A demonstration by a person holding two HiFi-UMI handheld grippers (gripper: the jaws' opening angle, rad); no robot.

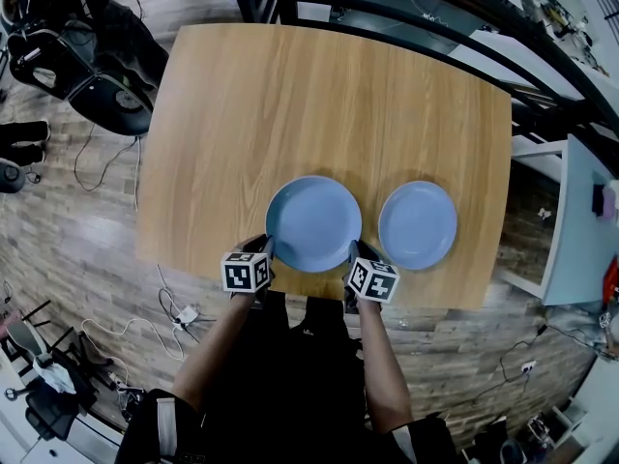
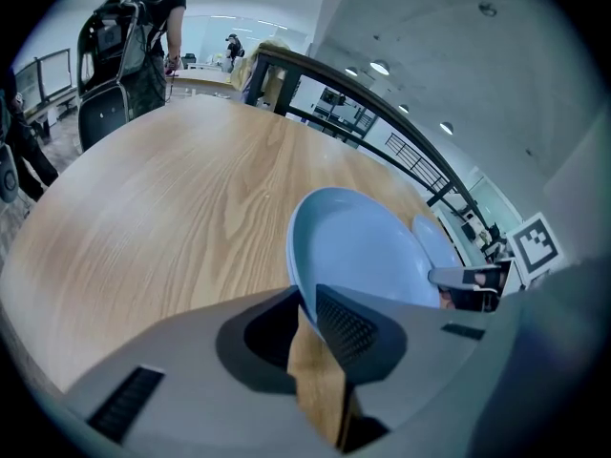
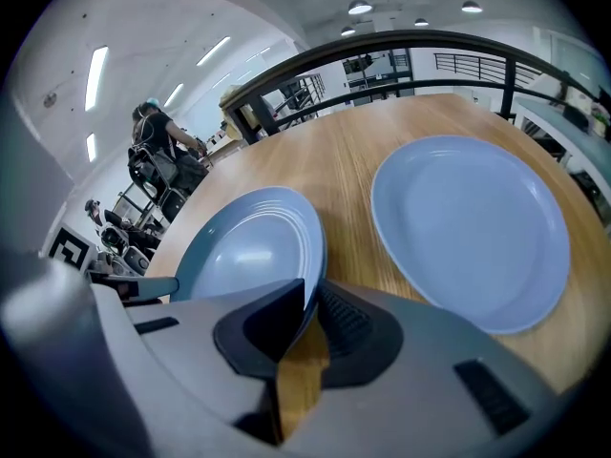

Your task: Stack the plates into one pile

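Two blue plates lie side by side near the front edge of the wooden table (image 1: 290,95). My grippers hold the larger left plate (image 1: 313,223) by opposite rims. The left gripper (image 1: 266,246) is shut on its left rim, and in the left gripper view the rim (image 2: 368,246) runs down between the jaws (image 2: 307,305). The right gripper (image 1: 355,251) is shut on its right rim, seen close up (image 3: 250,251) between the jaws (image 3: 310,308). The second plate (image 1: 417,223) (image 3: 468,222) sits flat just to the right, apart from the first.
Behind the plates stretches bare table top. A dark railing (image 1: 406,13) runs past the far right side. Office chairs (image 1: 68,61) and cables (image 1: 145,327) are on the floor to the left. A white shelf (image 1: 580,220) stands to the right.
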